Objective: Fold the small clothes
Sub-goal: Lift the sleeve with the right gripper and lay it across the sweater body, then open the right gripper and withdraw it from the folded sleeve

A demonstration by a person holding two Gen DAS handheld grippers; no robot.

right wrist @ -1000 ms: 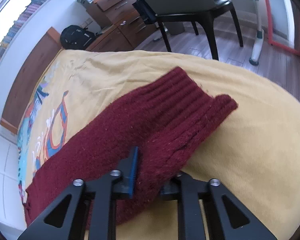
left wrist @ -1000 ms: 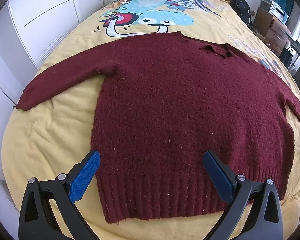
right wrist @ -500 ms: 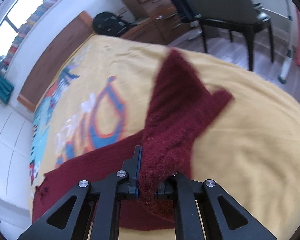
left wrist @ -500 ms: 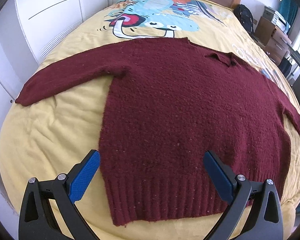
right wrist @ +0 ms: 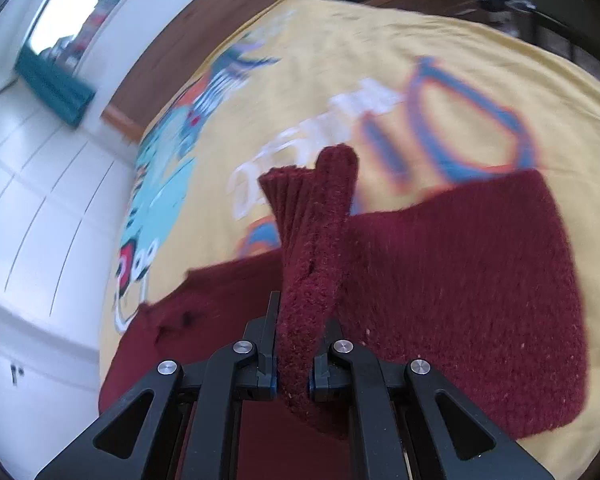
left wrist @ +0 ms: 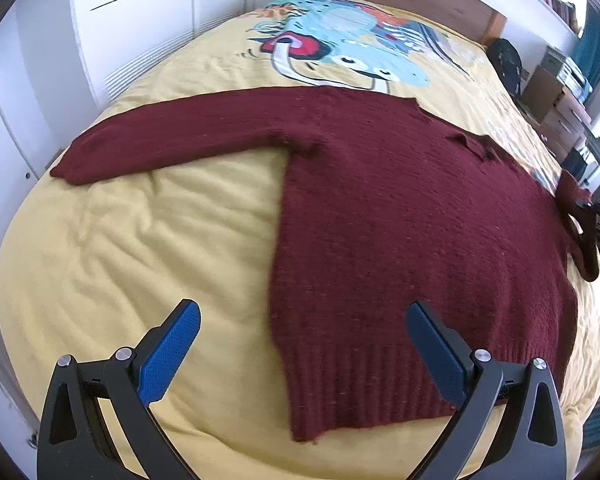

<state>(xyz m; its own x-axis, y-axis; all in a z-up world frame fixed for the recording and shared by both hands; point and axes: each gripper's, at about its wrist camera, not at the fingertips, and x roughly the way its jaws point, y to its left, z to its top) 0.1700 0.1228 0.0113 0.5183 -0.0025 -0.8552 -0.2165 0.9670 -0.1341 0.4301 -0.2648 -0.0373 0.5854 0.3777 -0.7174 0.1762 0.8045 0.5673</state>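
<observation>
Lifted since before, the sleeve stands pinched between right gripper fingers; left gripper fingers gape.

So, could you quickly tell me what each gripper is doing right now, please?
Left gripper: open, holding nothing, above the sweater hem.
Right gripper: shut on the sweater's sleeve cuff, lifted off the bed.

No text can be read with certainty. On the yellow bedspread, large printed letters in white and in blue with orange outline are seen in the right wrist view, but they are blurred and partly covered by the maroon sweater.
</observation>
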